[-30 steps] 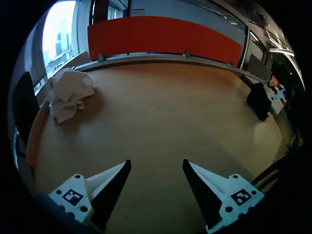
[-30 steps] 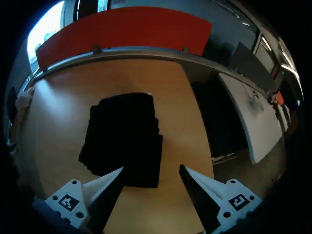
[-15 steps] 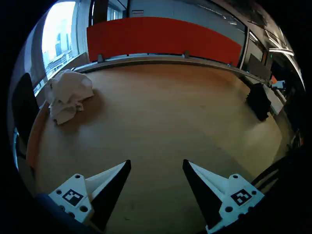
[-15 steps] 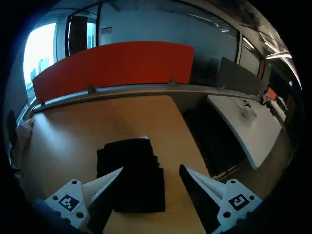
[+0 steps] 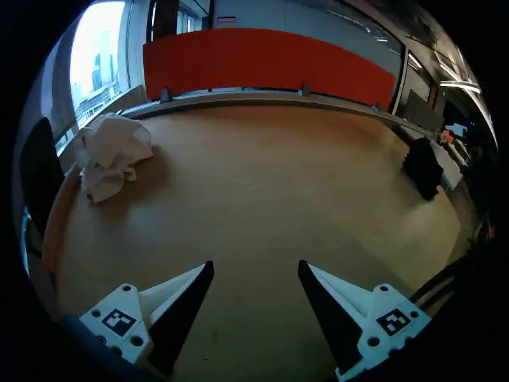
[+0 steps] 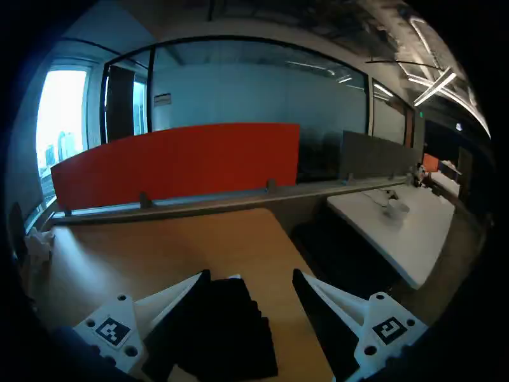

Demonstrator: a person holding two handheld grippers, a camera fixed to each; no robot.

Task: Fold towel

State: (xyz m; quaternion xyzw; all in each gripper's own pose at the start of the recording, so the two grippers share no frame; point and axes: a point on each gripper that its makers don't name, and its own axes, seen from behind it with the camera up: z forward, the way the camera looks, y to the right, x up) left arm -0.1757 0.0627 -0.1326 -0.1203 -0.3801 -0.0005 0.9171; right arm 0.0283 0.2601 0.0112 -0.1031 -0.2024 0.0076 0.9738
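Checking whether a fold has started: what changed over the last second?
The right gripper swung upward, off the black folded pile, which slid from mid-view to the bottom edge. Nothing was grasped or released; both grippers are open. The left gripper and the crumpled white towel on the table stayed put.

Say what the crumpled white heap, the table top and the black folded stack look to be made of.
Crumpled white cloth heap: soft matt fabric, likely towelling, judging by its limp folds.
Orange-brown table top: smooth wood-look surface with a faint sheen, perhaps laminate; grain too blurred to settle.
Black folded stack: matt dark fabric in stepped layers, probably towels.
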